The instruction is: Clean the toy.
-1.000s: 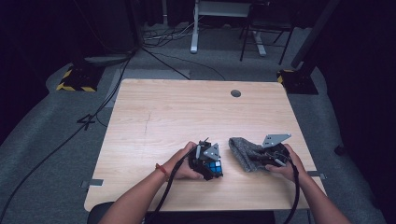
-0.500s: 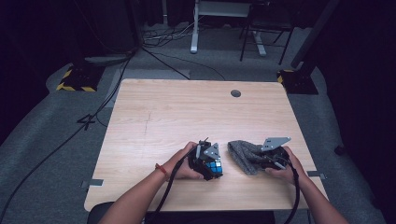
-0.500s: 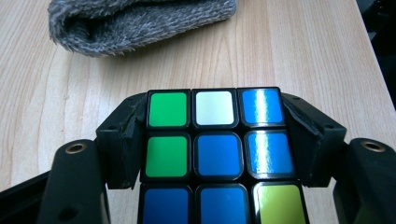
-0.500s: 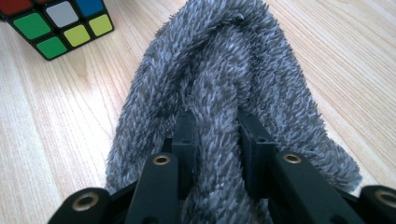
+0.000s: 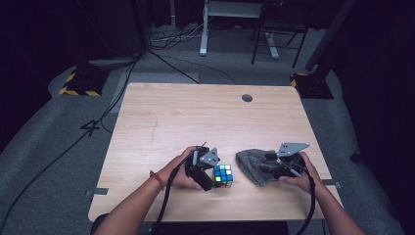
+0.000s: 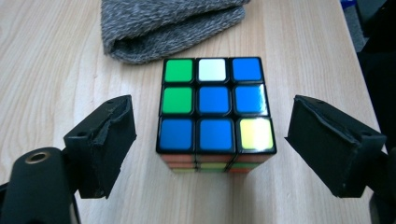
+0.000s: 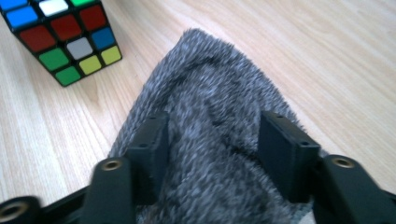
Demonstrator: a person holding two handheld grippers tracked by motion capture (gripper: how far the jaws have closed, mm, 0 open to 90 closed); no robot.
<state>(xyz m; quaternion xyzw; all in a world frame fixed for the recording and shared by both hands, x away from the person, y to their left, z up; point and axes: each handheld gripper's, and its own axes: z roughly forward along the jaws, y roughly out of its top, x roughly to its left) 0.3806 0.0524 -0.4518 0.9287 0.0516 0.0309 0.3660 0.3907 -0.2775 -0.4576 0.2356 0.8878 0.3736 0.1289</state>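
Observation:
A scrambled colour cube point(image 5: 223, 176) stands on the wooden table point(image 5: 195, 117) near its front edge. My left gripper point(image 5: 213, 176) points at it from the left. In the left gripper view the cube point(image 6: 214, 100) sits between the jaws of the left gripper point(image 6: 212, 119) with a gap on each side; they have just been opening. A grey knitted cloth point(image 5: 252, 166) lies to the right of the cube. My right gripper point(image 5: 265, 166) reaches into it, and its jaws have just been opening. In the right gripper view the cloth point(image 7: 210, 84) bulges between the spread jaws of the right gripper point(image 7: 212, 135), and the cube point(image 7: 60, 37) stands beyond.
A round cable hole point(image 5: 247, 98) sits near the table's far edge. Beyond the table stand a white desk leg point(image 5: 203, 29) and a dark chair frame point(image 5: 269, 34), with cables point(image 5: 166, 58) across the grey floor. A yellow-black striped base point(image 5: 78, 83) lies at the far left.
Both grippers' jaws have spread apart. The left gripper has drawn back a little to the left, off the cube. The cloth has settled flatter on the table.

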